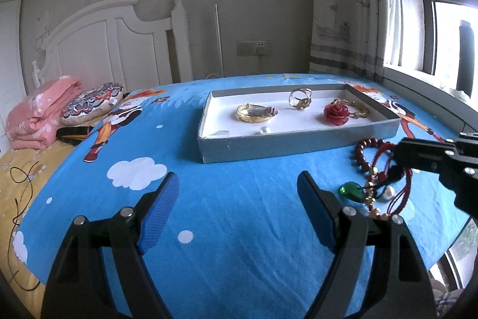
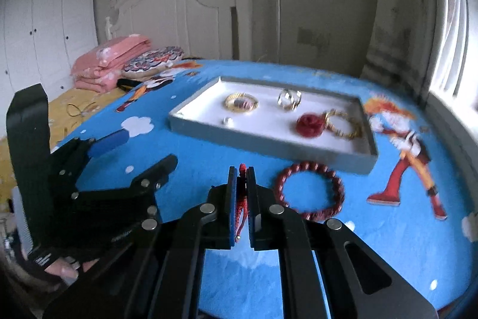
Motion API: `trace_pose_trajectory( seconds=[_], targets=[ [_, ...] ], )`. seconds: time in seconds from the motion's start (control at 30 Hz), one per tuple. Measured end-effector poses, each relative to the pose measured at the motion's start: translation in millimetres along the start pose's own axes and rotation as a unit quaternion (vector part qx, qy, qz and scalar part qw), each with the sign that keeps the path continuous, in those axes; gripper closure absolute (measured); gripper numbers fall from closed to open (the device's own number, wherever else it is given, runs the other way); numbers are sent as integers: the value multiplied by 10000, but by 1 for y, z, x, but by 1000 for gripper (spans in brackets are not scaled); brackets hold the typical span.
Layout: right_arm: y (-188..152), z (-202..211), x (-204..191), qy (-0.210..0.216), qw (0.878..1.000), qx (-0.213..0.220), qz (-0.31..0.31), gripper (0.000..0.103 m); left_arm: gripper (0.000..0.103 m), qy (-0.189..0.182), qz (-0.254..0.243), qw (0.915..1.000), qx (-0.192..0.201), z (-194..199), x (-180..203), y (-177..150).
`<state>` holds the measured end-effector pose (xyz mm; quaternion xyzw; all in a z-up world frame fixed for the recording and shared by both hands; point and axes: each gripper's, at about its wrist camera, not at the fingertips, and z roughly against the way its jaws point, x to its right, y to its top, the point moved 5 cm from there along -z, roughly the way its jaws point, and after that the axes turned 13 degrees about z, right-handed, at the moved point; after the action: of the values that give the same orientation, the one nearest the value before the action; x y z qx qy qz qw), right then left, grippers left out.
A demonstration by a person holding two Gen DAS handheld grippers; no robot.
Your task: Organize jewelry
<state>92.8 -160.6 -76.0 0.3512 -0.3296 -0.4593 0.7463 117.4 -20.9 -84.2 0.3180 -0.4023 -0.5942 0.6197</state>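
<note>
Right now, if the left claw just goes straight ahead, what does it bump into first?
Probably the gray tray. The left claw is open over bare blue sheet, and the tray's near wall is next in line, though depth is hard to judge.
</note>
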Motion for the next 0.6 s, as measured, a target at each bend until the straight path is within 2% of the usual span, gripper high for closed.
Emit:
trace_pose_trajectory(
  seconds=[0.3,0.6],
  targets=[
    [-20,3,22,-166,9993,-126,-302,94,24,13,-296,9996,23,3,16,-4],
    [-34,-7,0,273,9991,-331,10,93,22,12,-421,9991,6,3,24,-8]
  ],
)
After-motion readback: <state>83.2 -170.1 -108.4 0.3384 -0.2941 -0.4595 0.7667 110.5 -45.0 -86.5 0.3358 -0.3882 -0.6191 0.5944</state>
